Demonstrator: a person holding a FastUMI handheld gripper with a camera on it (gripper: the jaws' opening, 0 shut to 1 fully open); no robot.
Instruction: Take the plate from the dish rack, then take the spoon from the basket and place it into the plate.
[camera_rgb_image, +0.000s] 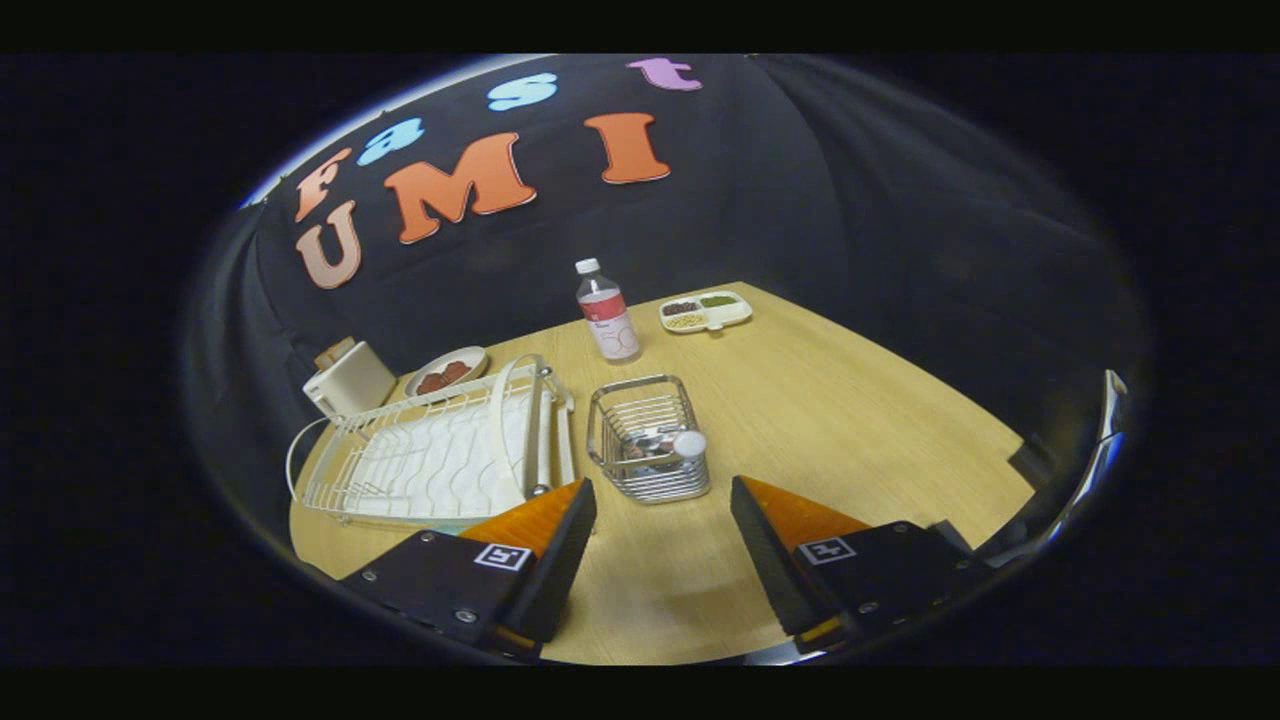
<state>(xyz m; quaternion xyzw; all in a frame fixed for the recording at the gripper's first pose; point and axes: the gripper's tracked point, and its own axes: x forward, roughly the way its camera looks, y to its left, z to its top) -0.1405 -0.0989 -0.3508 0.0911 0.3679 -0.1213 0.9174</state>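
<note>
A white wire dish rack (420, 460) sits on the wooden table, ahead of my left finger. A white plate (498, 425) stands on edge in the rack's right end, seen nearly edge-on. To the right of the rack is a small metal wire basket (648, 435), just beyond the fingertips and between them. A spoon lies in it, its white rounded end (690, 443) poking up at the basket's right side. My gripper (662, 484) is open, hovering above the table with nothing between its fingers.
A clear bottle (607, 312) with a white cap stands behind the basket. A divided white tray (706, 311) of beans lies at the far edge. A small dish (447, 372) of brown food and a white boxy appliance (348, 381) sit behind the rack.
</note>
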